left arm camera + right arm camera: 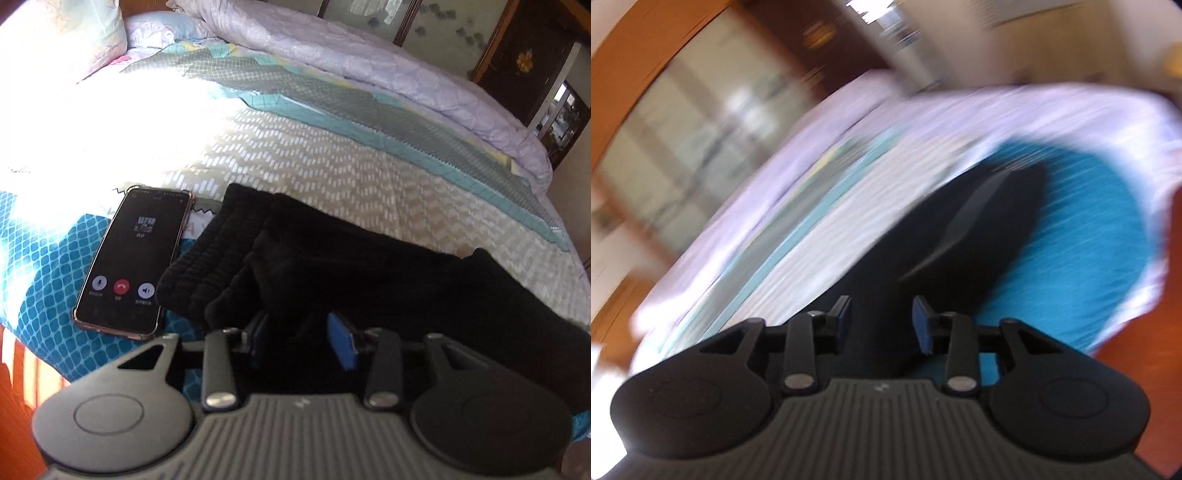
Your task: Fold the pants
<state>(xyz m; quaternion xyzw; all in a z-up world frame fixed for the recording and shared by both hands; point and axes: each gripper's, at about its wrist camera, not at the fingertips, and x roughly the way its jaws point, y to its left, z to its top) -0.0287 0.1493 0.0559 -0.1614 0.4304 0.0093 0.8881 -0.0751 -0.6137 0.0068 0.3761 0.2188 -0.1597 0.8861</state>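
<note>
Your left gripper [304, 338] hovers at the bottom of the frame, fingers released, straddling the near edge of the black pants [332, 266] lying on the bed [295, 155]. A phone [135, 260] rests just beside the ribbed cuffs at left centre. Your right gripper [882, 321] is likewise spread apart over the pants [960, 229]; heavy blur hides everything else in that view.
</note>
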